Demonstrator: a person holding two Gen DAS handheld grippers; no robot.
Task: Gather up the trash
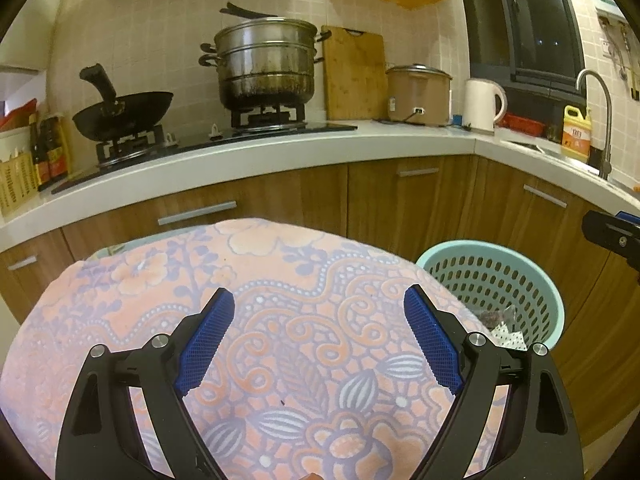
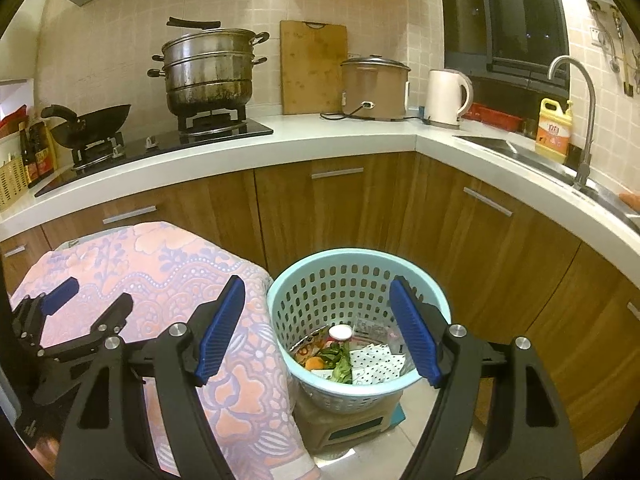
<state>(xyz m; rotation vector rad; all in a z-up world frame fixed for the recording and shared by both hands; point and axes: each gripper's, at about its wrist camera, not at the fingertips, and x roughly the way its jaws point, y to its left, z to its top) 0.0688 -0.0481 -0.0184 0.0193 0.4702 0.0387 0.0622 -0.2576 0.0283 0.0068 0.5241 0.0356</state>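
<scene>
The trash basket (image 2: 358, 320) is framed between the wide-spread, empty fingers of the right gripper (image 2: 318, 328); from the equally wide, empty left gripper (image 1: 320, 336) it lies at 3 o'clock.

Waste basket (image 2: 358, 268): round, pale turquoise plastic, perforated wall, upright, standing on a brown stool-like stand (image 2: 348, 428) on the floor, just right of the floral-covered surface and near the wooden cabinets. Contents, lying in the bottom: 1 white round cap (image 2: 340, 333); green leafy scraps (image 2: 338, 358); 1 orange piece (image 2: 315, 363); white dotted paper (image 2: 374, 362); printed wrappers (image 2: 310, 344). Basket also seen from the left wrist view (image 1: 490, 249), far right.
</scene>
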